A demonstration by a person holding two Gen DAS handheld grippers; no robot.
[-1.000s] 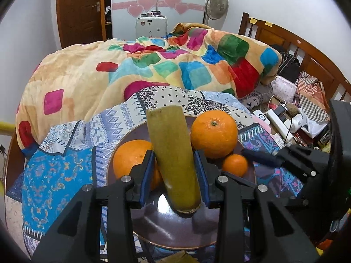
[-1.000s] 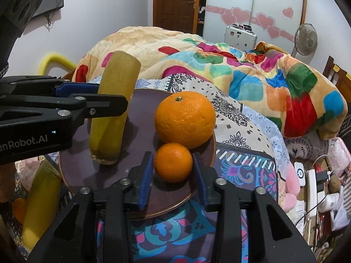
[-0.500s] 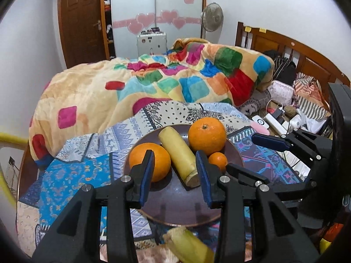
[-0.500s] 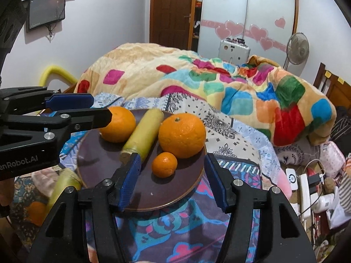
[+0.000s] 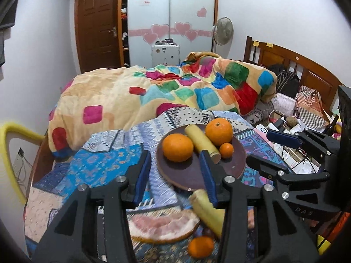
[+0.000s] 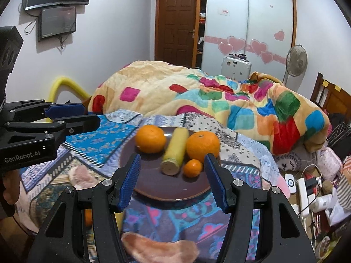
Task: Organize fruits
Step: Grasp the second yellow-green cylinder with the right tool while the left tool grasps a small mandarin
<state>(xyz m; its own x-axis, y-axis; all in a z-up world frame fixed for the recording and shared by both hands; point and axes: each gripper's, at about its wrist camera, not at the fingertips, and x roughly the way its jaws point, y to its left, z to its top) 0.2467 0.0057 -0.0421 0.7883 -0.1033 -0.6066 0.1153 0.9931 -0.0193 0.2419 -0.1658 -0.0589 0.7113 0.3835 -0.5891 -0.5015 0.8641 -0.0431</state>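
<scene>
A dark brown plate (image 5: pixel 190 175) on the patterned bedspread holds two large oranges (image 5: pixel 177 147) (image 5: pixel 218 131), a small orange (image 5: pixel 226 150) and a cut yellow fruit piece (image 5: pixel 201 142) lying between them. My left gripper (image 5: pixel 174 164) hovers in front of the plate with its jaws opening and nothing between them. My right gripper (image 6: pixel 172 160) is open and empty, back from the plate (image 6: pixel 166 188). In the right wrist view the small orange (image 6: pixel 192 167) and the yellow piece (image 6: pixel 175 151) lie beyond its fingertips. Each gripper shows in the other's view, the left gripper (image 6: pixel 90 114) and the right gripper (image 5: pixel 258 146).
Nearer me on the bedspread lie a second yellow piece (image 5: pixel 208 208), a pink-fleshed fruit slice (image 5: pixel 162 225) and a small orange (image 5: pixel 200 246). A colourful quilt (image 5: pixel 175 92) is heaped behind the plate. Cables, chargers and bags (image 6: pixel 307 184) clutter the right side by the headboard.
The left gripper let go of the yellow piece, which now lies on the plate. The right gripper opened off the small orange. Both have drawn back and up from the plate.
</scene>
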